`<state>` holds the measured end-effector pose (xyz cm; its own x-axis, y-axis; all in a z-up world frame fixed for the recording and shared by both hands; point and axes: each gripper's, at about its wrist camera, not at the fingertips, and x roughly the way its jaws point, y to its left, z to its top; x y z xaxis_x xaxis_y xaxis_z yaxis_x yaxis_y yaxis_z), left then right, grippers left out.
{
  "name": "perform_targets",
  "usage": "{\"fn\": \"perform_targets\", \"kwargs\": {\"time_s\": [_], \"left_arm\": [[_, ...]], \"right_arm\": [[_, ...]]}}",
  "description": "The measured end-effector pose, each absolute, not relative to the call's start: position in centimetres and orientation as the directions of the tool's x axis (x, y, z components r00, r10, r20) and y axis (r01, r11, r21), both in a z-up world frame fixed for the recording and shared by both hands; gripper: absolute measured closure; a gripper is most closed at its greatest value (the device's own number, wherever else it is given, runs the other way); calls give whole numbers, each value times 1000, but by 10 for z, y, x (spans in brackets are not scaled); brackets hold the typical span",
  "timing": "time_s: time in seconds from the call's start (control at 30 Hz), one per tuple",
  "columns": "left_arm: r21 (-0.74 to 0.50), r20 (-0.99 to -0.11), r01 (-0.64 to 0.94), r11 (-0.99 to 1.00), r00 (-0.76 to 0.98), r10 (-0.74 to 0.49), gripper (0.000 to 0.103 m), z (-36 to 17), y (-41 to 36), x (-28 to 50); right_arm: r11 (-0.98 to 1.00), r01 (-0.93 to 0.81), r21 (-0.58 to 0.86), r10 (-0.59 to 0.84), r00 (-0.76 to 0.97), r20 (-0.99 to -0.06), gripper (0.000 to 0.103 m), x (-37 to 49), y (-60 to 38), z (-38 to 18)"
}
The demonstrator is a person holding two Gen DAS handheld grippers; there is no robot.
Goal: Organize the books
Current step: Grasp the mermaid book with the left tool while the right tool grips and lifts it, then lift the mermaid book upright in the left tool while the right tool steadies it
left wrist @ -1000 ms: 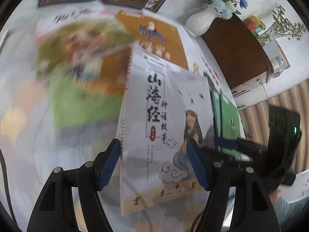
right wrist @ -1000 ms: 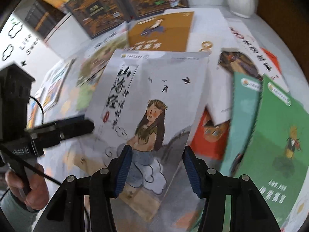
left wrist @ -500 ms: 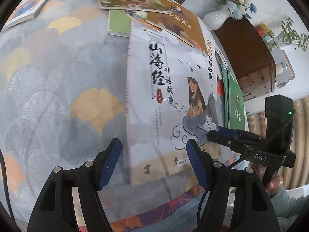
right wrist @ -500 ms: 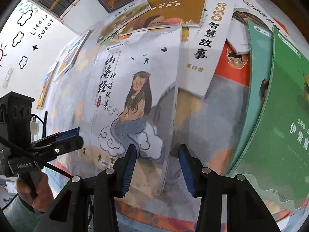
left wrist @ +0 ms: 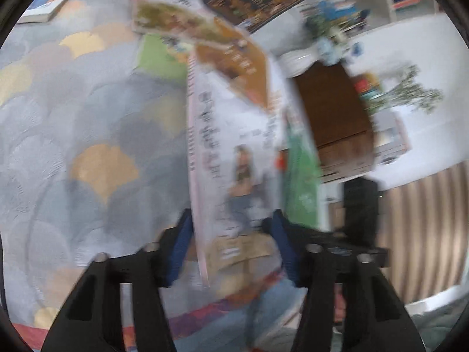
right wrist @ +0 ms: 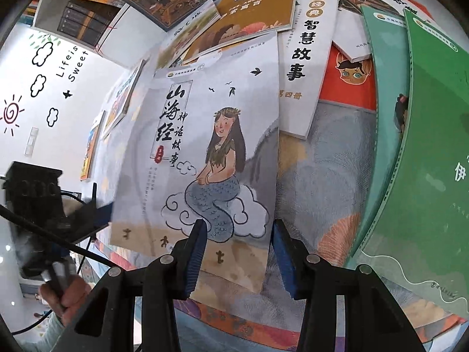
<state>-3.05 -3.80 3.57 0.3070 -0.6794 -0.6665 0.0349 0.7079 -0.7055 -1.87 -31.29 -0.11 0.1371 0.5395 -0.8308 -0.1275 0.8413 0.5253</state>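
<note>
A grey-white book with a mermaid on its cover lies on the patterned cloth; its left side looks raised. The left wrist view is blurred and shows the same book tilted, with its pink left edge up. My left gripper is open, and the book's near end lies between its blue pads. It also shows in the right wrist view at the book's left edge. My right gripper is open over the book's near right corner. Neither grips it.
Several books lie around: an orange one, a white one with black characters, a red one, green ones, dark ones. A brown cabinet with a white vase stands at right.
The mermaid book's left side has come up off the cloth. My left gripper has swung in at its near end, blurring that view. My right gripper has moved closer to the near right corner.
</note>
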Motion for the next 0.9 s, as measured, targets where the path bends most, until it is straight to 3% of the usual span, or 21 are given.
{"fn": "perform_targets", "kwargs": {"time_s": [0.1,0.3,0.47,0.57,0.7,0.9], "left_arm": [[-706,-680,-16,708,291,-672,74,21,-31,-34],[-665,-724,-45,746,283,-629,74,14,-37,-32],[-705,-692,-69,706,283,-664,74,9,-42,-28],[-737,-659,-56,674,280,-698,74,12,-52,-24],[-831,-547,-73,552,294,-784,74,17,-53,-18],[-913,-409,-125,389,306,-860,74,18,-45,-11]], "right_arm": [[843,-136,520,536,139,-833,58,-20,-312,-1],[855,-163,492,514,142,-846,58,-22,-306,1],[856,-148,495,513,130,-848,57,-17,-298,1],[849,-134,512,526,113,-843,57,-13,-301,1],[824,-93,559,566,95,-819,56,-5,-312,1],[732,-15,682,680,87,-728,55,-1,-333,1]]}}
